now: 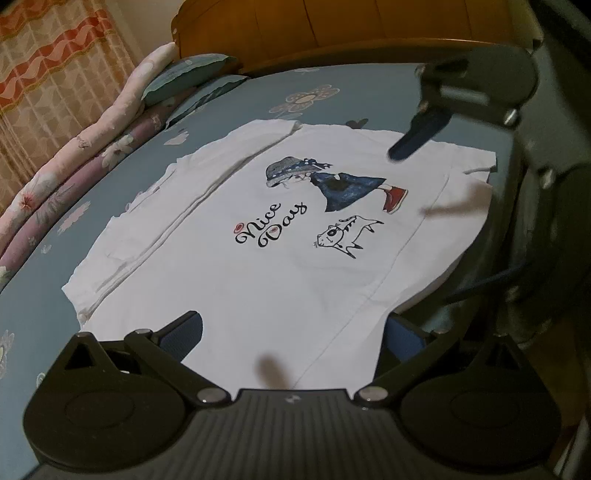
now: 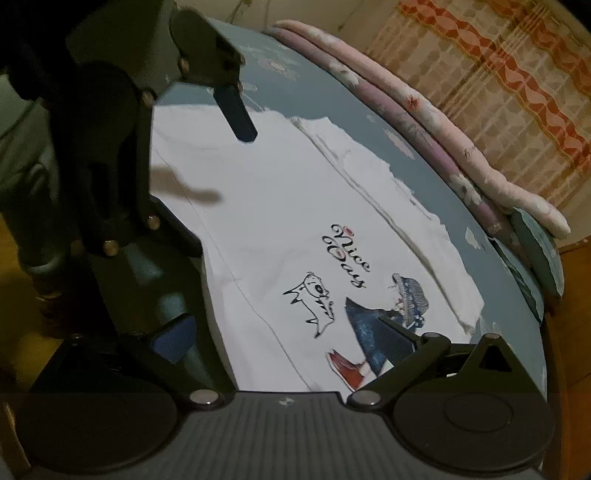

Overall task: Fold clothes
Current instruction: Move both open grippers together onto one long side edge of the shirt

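Lying flat: white T-shirt [image 1: 280,236] with a "Nice Day" print [image 1: 271,229], spread on the blue floral bed sheet [image 1: 229,99] beneath both tongs.
Left tongs [image 1: 291,328]: fingers spread wide, empty, above the shirt's near edge.
Right tongs [image 2: 284,336]: fingers spread wide, empty, above the printed end.
Beyond the shirt: rolled pink quilt [image 1: 92,136], pillow [image 1: 184,74], wooden headboard [image 1: 332,26].
Behind the quilt: patterned curtain [image 2: 498,81].

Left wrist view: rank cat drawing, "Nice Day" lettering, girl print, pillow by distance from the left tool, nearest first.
From the left tool, open above the white shirt's near edge:
1. Cat drawing, right of centre.
2. "Nice Day" lettering, centre-left; close to the cat, barely farther.
3. Girl print, farther up the shirt.
4. Pillow, far left by the headboard.
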